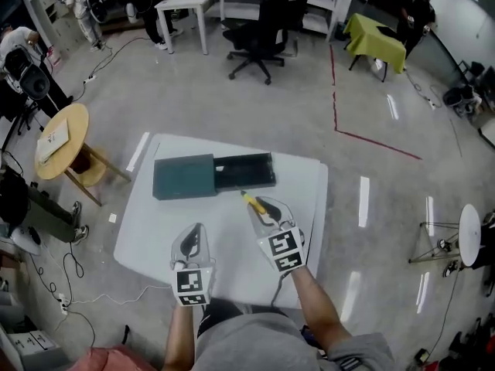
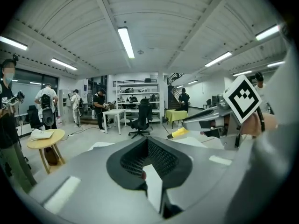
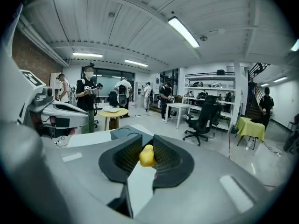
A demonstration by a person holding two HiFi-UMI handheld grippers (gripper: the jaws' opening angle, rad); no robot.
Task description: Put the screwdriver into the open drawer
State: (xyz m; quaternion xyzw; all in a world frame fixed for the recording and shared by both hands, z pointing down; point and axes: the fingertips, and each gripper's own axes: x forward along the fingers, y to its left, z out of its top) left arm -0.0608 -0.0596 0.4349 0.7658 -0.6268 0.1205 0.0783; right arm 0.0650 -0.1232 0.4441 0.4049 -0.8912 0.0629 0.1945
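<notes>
Screwdriver [image 1: 252, 200]: yellow handle pinched between the pads of the right tool [image 1: 261, 207], carried above the white surface [image 1: 302, 184]. Its long axis slants away and to the left, and its tip is just short of the near wall of the open drawer [image 1: 244, 171], which lies straight ahead and runs crosswise. Pose: right tool the nearer of the two, reaching forward and tilted slightly down; left tool [image 1: 192, 236] pressed together, empty, set back beside it
</notes>
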